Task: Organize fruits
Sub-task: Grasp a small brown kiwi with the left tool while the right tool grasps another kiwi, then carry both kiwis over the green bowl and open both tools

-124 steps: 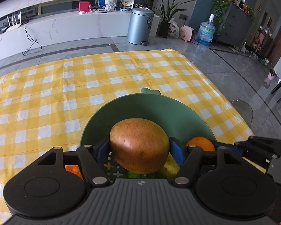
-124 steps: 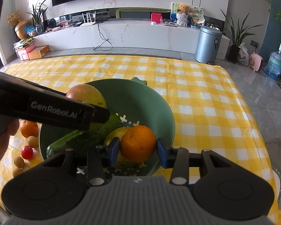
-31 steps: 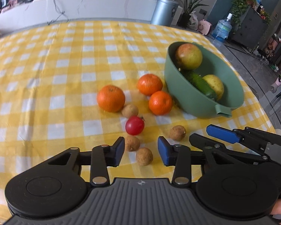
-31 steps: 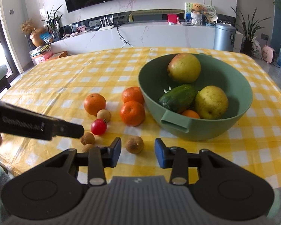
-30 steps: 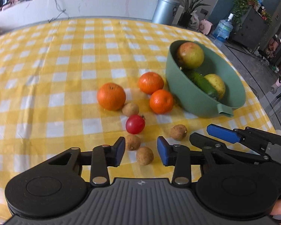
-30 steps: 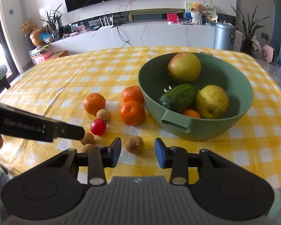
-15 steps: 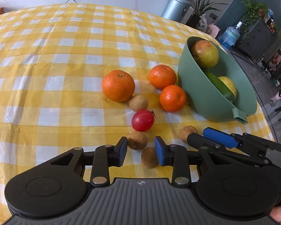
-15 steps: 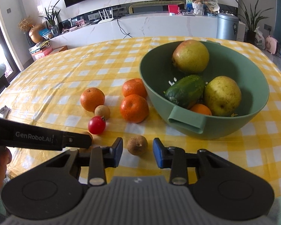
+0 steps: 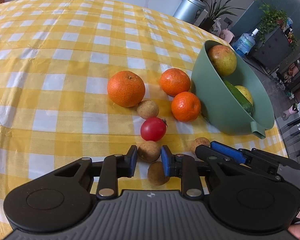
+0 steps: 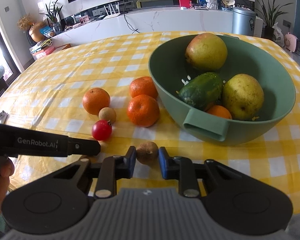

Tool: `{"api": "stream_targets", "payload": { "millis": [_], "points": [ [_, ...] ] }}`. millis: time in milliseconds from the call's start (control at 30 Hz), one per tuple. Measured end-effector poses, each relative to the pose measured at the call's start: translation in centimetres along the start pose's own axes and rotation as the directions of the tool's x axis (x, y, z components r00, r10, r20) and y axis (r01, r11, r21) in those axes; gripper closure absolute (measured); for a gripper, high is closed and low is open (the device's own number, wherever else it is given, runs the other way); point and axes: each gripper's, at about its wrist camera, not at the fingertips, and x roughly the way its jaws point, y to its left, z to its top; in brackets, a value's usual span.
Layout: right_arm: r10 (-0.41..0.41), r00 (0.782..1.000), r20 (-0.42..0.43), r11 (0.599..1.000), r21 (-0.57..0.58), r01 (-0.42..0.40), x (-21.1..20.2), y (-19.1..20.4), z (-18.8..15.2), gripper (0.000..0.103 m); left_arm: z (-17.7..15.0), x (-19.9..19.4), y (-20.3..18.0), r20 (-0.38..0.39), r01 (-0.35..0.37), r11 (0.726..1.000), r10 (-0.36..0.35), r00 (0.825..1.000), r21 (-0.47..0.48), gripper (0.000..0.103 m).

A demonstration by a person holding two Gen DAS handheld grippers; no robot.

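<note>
A yellow-checked cloth (image 10: 50,92) covers the table, and on its right side sits a green bowl (image 10: 256,134) holding two pears (image 10: 206,51), a cucumber (image 10: 201,90) and an orange (image 10: 219,112) tucked under them. Just left of the bowl lie three oranges (image 9: 126,88): two close against the bowl wall, one farther left. A red tomato (image 9: 153,129) rests in front of them, with a brown longan (image 9: 147,109) between it and the leftmost orange. Nearer the camera, the left gripper (image 9: 149,158) has just been closing and its blue pads pinch a second longan (image 9: 149,151) that sits on the cloth. Another longan (image 9: 157,173) lies loose beneath that gripper's right finger. The right gripper (image 10: 147,159) has likewise just been closing and now clamps its own longan (image 10: 147,153), also on the cloth, in front of the bowl's handle (image 10: 206,129).
</note>
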Motion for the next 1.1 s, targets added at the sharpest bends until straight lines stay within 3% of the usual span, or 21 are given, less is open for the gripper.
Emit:
{"api": "stream_targets", "payload": {
  "millis": [533,1100],
  "points": [
    [0.017,0.998,0.068,1.000,-0.025,-0.015,-1.8,0.4,-0.4,0.083,-0.1,-2.7,-1.4,0.066,-0.008,1.000,0.007,0.998,0.018,0.075],
    [0.052,0.972,0.231,0.998,-0.043,-0.043,-8.6,0.0,-0.8,0.083,0.6,-6.7,-7.4,0.164,-0.010,0.992,-0.011,0.986,0.124,0.075]
  ]
}}
